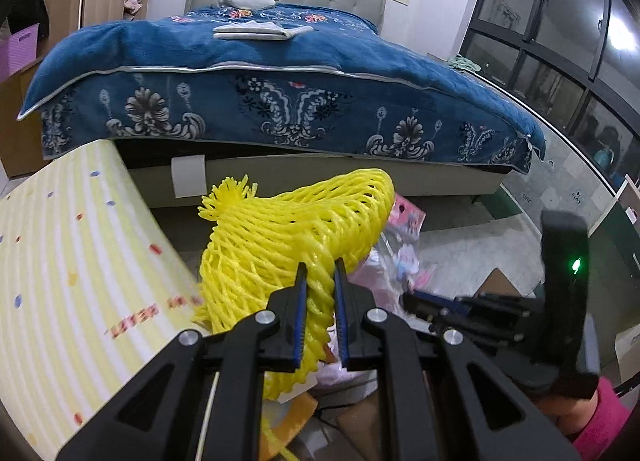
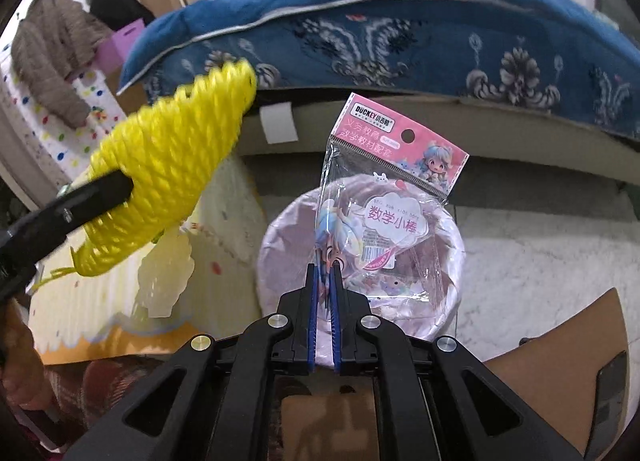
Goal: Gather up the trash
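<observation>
L gripper [image 1: 320, 277] is clamping a yellow foam-mesh fruit sleeve [image 1: 296, 221], R gripper [image 2: 324, 277] is pinching a clear pink-header plastic packet [image 2: 384, 205] over the lined round bin [image 2: 452, 245] w/ a thin corner grip, so it's risking slipping out early.

A bed [image 1: 280, 73] with a blue flowered blanket [image 1: 256, 53] stands ahead of the gripper. Dark windows [image 1: 560, 29] are to the right, a striped mat [image 1: 72, 253] to the left.

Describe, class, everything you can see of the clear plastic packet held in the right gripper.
The plastic packet is a clear crinkled bag with a pink printed header card, a round hang hole and a cartoon girl; a white label bears Chinese characters. It looks empty. It stands upright, pinched at its lower left edge by the right gripper, and hangs above the lined trash bin, touching nothing else visible.
</observation>
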Available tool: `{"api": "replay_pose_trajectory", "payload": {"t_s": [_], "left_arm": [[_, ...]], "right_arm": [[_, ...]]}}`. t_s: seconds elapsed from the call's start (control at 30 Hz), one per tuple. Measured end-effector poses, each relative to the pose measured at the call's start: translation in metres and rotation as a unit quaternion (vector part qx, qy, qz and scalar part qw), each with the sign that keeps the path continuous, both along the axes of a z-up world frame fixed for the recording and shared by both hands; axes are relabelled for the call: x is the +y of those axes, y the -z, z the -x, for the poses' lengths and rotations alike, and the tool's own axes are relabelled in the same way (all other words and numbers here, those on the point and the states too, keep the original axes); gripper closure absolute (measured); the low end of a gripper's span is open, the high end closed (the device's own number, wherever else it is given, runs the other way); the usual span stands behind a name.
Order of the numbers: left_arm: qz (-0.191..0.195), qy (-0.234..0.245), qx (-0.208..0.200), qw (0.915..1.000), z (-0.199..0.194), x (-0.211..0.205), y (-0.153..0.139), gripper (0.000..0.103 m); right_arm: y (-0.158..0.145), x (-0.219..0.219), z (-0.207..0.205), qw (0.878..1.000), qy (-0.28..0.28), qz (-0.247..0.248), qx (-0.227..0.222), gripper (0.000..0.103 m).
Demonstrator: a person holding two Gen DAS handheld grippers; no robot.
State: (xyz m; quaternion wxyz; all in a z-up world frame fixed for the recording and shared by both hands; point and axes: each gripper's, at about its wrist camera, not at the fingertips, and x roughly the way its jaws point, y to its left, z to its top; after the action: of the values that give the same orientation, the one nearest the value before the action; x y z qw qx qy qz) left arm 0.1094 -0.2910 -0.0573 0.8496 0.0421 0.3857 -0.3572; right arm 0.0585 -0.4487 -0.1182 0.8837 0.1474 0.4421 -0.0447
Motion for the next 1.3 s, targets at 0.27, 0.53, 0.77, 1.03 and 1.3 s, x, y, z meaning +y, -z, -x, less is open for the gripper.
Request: {"api": "replay_pose_trajectory", "payload": {"t_s": [0.27, 0.53, 0.77, 1.03, 1.3], "left_arm": [[-0.004, 0.007, 0.003, 1.0, -0.022, -0.026, 0.01, 0.072], [0.0, -0.004, 0.013, 0.9999, -0.032, -0.019, 0.014, 0.051], [-0.029, -0.045, -0.023, 0.9983, -0.013, 0.023, -0.003, 0.042], [-0.055, -0.106, -0.033, 0.9923, 0.01, 0.079, -0.027, 0.024], [-0.073, -0.184, -0.042, 0.9793, 0.045, 0.148, -0.067, 0.007]], "right_arm": [[0.02, -0.011, -0.033, 1.0, -0.005, -0.011, 0.015, 0.084], [0.024, -0.017, -0.036, 1.0, 0.003, 0.003, 0.013, 0.049], [-0.013, -0.014, -0.001, 0.999, 0.03, 0.025, -0.003, 0.037], [-0.07, 0.023, 0.028, 0.999, 0.026, 0.039, -0.026, 0.015], [-0.126, 0.084, 0.05, 0.996, -0.039, 0.036, -0.074, 0.012]]}}
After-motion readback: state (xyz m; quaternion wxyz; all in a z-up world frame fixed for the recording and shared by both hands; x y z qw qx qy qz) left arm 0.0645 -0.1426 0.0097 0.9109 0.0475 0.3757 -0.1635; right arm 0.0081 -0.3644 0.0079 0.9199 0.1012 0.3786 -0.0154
